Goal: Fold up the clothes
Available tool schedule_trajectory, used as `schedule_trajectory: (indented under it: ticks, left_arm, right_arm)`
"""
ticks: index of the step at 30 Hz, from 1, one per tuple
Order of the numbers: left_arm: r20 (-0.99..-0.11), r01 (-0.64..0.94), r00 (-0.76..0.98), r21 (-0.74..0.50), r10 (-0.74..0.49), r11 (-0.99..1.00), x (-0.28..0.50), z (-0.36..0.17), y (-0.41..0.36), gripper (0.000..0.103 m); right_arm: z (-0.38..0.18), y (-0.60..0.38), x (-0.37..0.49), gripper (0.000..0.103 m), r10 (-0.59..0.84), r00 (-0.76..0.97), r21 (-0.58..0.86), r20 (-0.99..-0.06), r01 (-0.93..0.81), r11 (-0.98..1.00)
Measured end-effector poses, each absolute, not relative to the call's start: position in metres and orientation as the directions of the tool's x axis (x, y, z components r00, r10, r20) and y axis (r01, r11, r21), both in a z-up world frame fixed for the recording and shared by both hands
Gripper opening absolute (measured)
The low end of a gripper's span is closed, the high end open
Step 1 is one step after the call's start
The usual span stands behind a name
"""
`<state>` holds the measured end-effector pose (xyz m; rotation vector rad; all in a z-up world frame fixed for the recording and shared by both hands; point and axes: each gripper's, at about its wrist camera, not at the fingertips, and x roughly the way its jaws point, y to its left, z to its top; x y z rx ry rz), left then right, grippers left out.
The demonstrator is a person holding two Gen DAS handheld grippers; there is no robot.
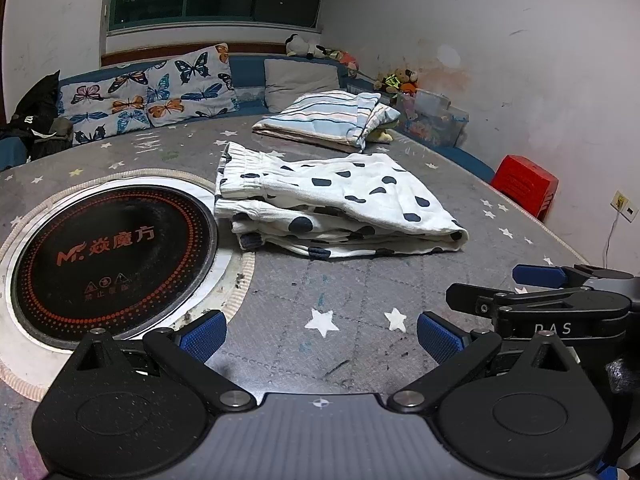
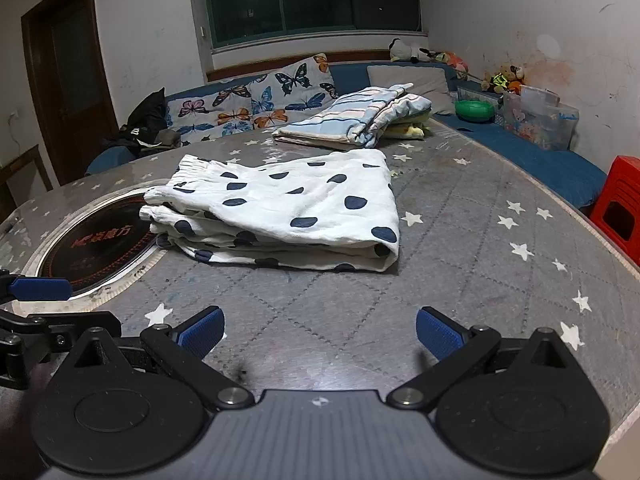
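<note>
A white garment with dark blue spots (image 1: 332, 204) (image 2: 288, 212) lies folded in several layers on the grey star-patterned table (image 1: 344, 304) (image 2: 460, 216), its gathered waistband toward the left. My left gripper (image 1: 320, 336) hovers open over bare table, short of the garment, with nothing between its blue pads. My right gripper (image 2: 320, 332) is open too and holds nothing, also on the near side of the garment. In the left wrist view the right gripper (image 1: 568, 300) shows at the right edge. One blue finger of the left gripper (image 2: 40, 289) shows at the left edge of the right wrist view.
A round black induction cooktop (image 1: 108, 256) (image 2: 96, 244) is set into the table left of the garment. A folded striped pile (image 1: 332, 118) (image 2: 360, 118) lies at the far side. Behind are butterfly cushions (image 1: 152, 96), plush toys, a plastic box (image 2: 540, 116) and a red stool (image 1: 524, 184).
</note>
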<state>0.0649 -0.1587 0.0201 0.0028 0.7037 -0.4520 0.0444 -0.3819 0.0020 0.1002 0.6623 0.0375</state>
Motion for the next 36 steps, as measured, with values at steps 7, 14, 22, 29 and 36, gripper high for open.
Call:
schedule_trajectory:
  ticks: [7, 14, 22, 29, 36]
  left_arm:
    - [-0.626, 0.409, 0.668, -0.144, -0.403, 0.901, 0.0631, 0.0196, -0.1614, 0.103]
    - [-0.627, 0.409, 0.666, -0.146, -0.404, 0.901, 0.0631, 0.0195, -0.1621, 0.103]
    - [-0.626, 0.411, 0.663, -0.152, -0.410, 0.899, 0.0638, 0.0189, -0.1633, 0.103]
    - [-0.629, 0.406, 0.662, -0.157, -0.408, 0.901, 0.0657, 0.0177, -0.1639, 0.103]
    - [-0.636, 0.403, 0.662, -0.145, -0.397, 0.904, 0.0672, 0.0163, -0.1650, 0.103]
  right_arm:
    - [0.0022, -0.3810, 0.0442, 0.103, 0.065, 0.788, 0.104, -0.612, -0.001, 0.995]
    - [0.0014, -0.3808, 0.0438, 0.103, 0.068, 0.788, 0.106, -0.612, -0.004, 0.994]
    - [0.0002, -0.3805, 0.0431, 0.103, 0.075, 0.785, 0.110, -0.614, -0.009, 0.994]
    - [-0.0018, -0.3801, 0.0443, 0.103, 0.078, 0.781, 0.111, -0.620, -0.010, 0.994]
    - [-0.0034, -0.3795, 0.0461, 0.103, 0.078, 0.777, 0.109, -0.625, -0.012, 0.994]
